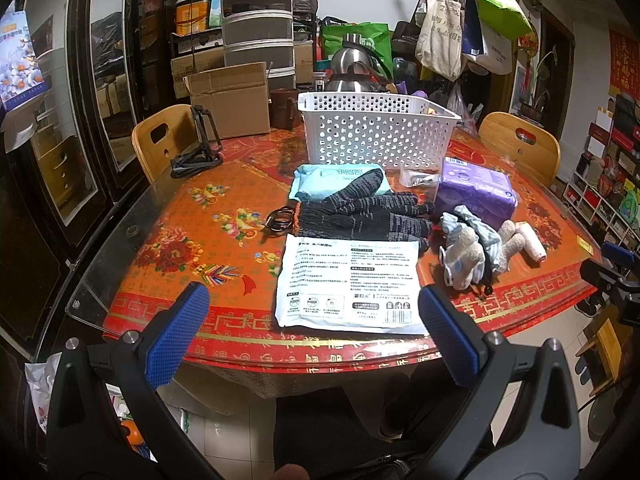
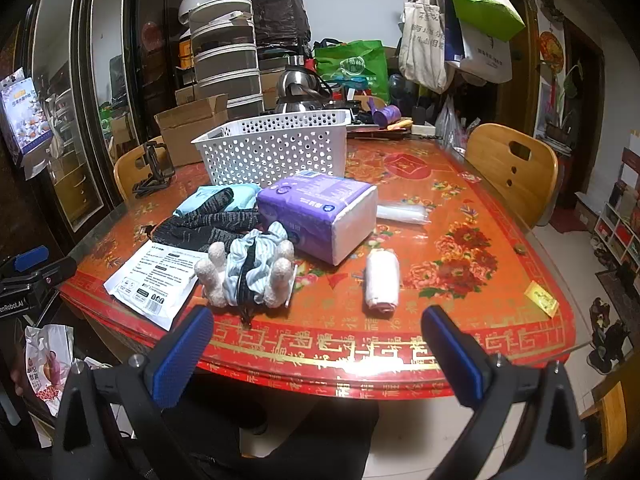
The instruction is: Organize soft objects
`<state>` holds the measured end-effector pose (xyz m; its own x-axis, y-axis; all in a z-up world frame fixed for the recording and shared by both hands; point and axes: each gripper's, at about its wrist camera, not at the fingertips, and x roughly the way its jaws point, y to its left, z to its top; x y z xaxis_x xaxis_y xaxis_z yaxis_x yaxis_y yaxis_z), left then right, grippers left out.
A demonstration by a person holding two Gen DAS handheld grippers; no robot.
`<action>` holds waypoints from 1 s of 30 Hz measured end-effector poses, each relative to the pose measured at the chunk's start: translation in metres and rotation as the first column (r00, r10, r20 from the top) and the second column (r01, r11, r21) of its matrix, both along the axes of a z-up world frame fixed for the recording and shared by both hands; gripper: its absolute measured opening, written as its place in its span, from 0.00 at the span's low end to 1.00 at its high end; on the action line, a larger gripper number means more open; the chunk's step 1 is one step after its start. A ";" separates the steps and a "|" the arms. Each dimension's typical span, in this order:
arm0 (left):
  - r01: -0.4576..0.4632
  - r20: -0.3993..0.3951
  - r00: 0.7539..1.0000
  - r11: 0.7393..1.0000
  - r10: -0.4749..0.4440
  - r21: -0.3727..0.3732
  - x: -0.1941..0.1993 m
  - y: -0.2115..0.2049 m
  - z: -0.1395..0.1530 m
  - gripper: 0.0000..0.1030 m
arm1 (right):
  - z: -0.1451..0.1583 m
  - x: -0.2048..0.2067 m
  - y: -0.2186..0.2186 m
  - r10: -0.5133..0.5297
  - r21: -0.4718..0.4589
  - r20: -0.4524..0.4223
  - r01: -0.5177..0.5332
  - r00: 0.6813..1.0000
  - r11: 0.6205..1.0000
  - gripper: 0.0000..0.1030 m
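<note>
A white perforated basket (image 1: 376,132) (image 2: 276,148) stands at the back of the red table. In front of it lie a teal wipes pack (image 1: 320,178) (image 2: 240,196), dark knit gloves (image 1: 360,208) (image 2: 208,224), a purple tissue pack (image 1: 476,192) (image 2: 320,212), a plush toy in striped cloth (image 1: 472,248) (image 2: 252,268), a white rolled cloth (image 1: 532,240) (image 2: 382,280) and a flat white printed packet (image 1: 348,280) (image 2: 152,280). My left gripper (image 1: 314,328) hangs open before the table's front edge, facing the packet. My right gripper (image 2: 318,348) is open too, near the front edge between plush and roll.
Black hair ties (image 1: 278,220) lie left of the gloves. A clear plastic bag (image 2: 402,213) lies right of the tissue pack. A black folding stand (image 1: 198,152), a cardboard box (image 1: 228,100) and a kettle (image 1: 352,68) sit at the back. Wooden chairs (image 1: 520,144) (image 1: 160,140) flank the table.
</note>
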<state>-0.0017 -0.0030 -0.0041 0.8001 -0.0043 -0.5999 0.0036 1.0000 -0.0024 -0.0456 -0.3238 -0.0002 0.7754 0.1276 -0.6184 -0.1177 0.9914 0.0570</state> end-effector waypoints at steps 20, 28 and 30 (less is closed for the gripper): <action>0.000 -0.001 1.000 1.000 0.000 0.000 0.000 0.000 0.000 1.00 | -0.001 0.000 0.001 -0.003 -0.002 -0.002 0.003 1.000 1.000 1.00; 0.000 -0.002 1.000 1.000 0.000 0.000 0.000 0.000 -0.001 1.00 | -0.004 0.001 0.000 -0.003 -0.001 -0.004 0.003 1.000 1.000 1.00; 0.001 -0.003 1.000 1.000 -0.001 0.002 -0.001 -0.002 -0.001 1.00 | -0.004 0.001 0.000 -0.003 -0.002 -0.003 0.003 1.000 1.000 1.00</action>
<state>-0.0025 -0.0045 -0.0050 0.7984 -0.0040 -0.6021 0.0049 1.0000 -0.0001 -0.0448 -0.3235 -0.0041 0.7738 0.1243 -0.6211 -0.1146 0.9919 0.0557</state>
